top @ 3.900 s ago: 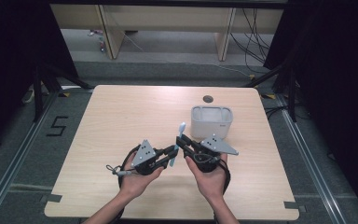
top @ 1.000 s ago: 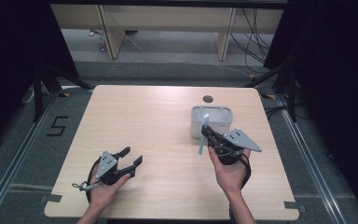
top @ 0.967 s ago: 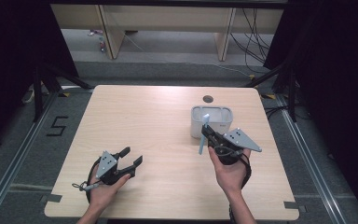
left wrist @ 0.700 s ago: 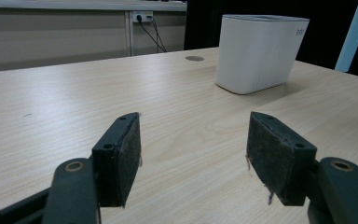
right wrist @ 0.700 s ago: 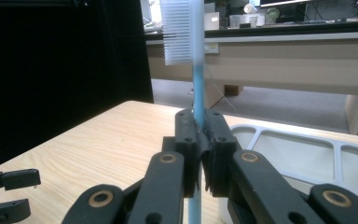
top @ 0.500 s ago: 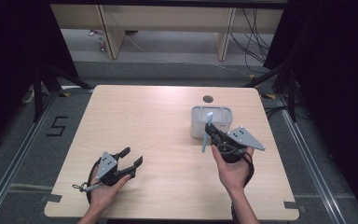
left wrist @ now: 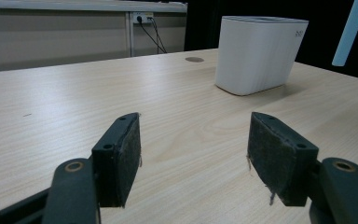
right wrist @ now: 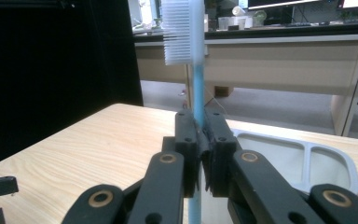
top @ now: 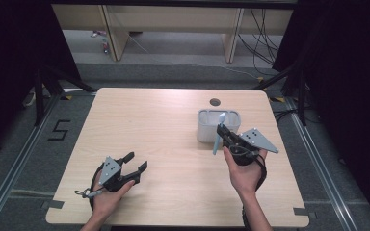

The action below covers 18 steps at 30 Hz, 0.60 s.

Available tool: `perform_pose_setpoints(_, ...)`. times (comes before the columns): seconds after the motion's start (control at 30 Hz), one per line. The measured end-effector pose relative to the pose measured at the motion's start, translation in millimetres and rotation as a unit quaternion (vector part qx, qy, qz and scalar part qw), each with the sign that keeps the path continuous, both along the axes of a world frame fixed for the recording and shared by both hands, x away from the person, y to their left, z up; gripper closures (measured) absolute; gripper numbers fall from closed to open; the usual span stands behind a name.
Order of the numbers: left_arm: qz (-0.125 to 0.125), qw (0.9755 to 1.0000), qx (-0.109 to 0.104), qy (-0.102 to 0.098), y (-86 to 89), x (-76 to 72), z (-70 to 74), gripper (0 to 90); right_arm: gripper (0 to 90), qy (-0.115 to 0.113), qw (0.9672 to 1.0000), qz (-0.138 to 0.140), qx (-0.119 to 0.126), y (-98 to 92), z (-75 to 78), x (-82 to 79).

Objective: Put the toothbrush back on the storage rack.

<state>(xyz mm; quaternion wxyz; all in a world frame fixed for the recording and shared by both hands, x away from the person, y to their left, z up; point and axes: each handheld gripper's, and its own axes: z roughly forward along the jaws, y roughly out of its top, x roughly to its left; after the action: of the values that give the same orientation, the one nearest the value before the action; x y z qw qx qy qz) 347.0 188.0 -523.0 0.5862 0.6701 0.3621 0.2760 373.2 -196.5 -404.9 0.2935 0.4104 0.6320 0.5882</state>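
On the pale wooden table (top: 173, 125) the right gripper (top: 224, 135) is held up in the person's right hand (top: 243, 173), just on the near side of a white holder (top: 217, 126), and its jaws are clamped tight on the light-blue handle of a toothbrush (top: 218, 132). In the right gripper view the toothbrush (right wrist: 193, 70) stands upright between the pressed-together pads, white bristles at the top and facing left in that view, the handle running down past the jaws and out of the bottom of the frame. Behind the jaws lies the open top of the holder (right wrist: 307, 158) — a white rim with a divider splitting it into compartments. From above, the brush head reaches up over the holder's near wall, but whether the brush touches the rim is hard to judge at this angle. The left gripper (top: 132, 166) sits low near the table's near-left edge in the person's left hand (top: 108, 195), well apart from the holder, with its jaws standing wide apart and nothing between them — the left gripper view shows bare wood grain between the two dark pads (left wrist: 121, 161). Farther off in that view stands the holder (left wrist: 258, 53) and, at the upper right corner, a slanted piece of the blue handle (left wrist: 349, 32). A small round hole (top: 215, 102) sits in the tabletop beyond the holder.
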Motion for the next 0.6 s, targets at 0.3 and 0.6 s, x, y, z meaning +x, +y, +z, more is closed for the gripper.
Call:
perform_pose_setpoints(0.3, 0.0, 1.0, 0.002, 0.0, -0.4, 0.1, 0.1, 34.9, 86.0, 0.004, 1.0, -0.009, -0.002, -5.7, 2.5, 5.1)
perform_pose_setpoints(0.6, 0.0, 1.0, 0.001, 0.001, -0.3, 0.1, 0.1, 35.1, 86.0, -0.006, 0.9998, -0.019, -0.007, -11.5, 7.7, 9.1)
